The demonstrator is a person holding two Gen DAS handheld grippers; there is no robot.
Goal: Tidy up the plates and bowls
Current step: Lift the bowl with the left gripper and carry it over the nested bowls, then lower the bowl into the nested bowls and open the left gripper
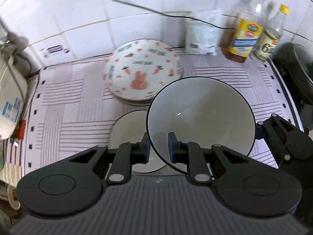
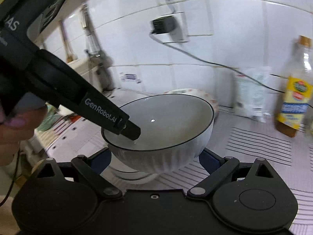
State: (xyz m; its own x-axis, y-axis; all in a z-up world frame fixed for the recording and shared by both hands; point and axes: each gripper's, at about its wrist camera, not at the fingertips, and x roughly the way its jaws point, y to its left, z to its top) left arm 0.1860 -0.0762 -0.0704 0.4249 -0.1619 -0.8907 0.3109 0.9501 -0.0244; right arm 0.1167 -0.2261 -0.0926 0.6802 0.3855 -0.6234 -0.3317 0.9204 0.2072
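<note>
Pinching the bowl (image 1: 201,121) rim, left gripper (image 1: 158,146) nearly closed; right gripper (image 2: 156,160) spread wide around its body.

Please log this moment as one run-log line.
left gripper: pinching rim of dark-rimmed white ceramic bowl | right gripper: open around it | below: second white bowl

Background stuff on the counter: a striped mat (image 1: 64,101) covers most of the surface. At about 1 o'clock in the left wrist view there's a yellow-label oil bottle (image 1: 245,29), with a smaller clear bottle (image 1: 271,37) just beside it. A white bag (image 1: 203,33), blurry, maybe flour, leans on the tiled wall (image 1: 82,15) at 12. Wall socket (image 2: 170,27) up high with a black cable (image 2: 215,64) trailing right. Dark pot (image 1: 295,68) at 3 o'clock.
</note>
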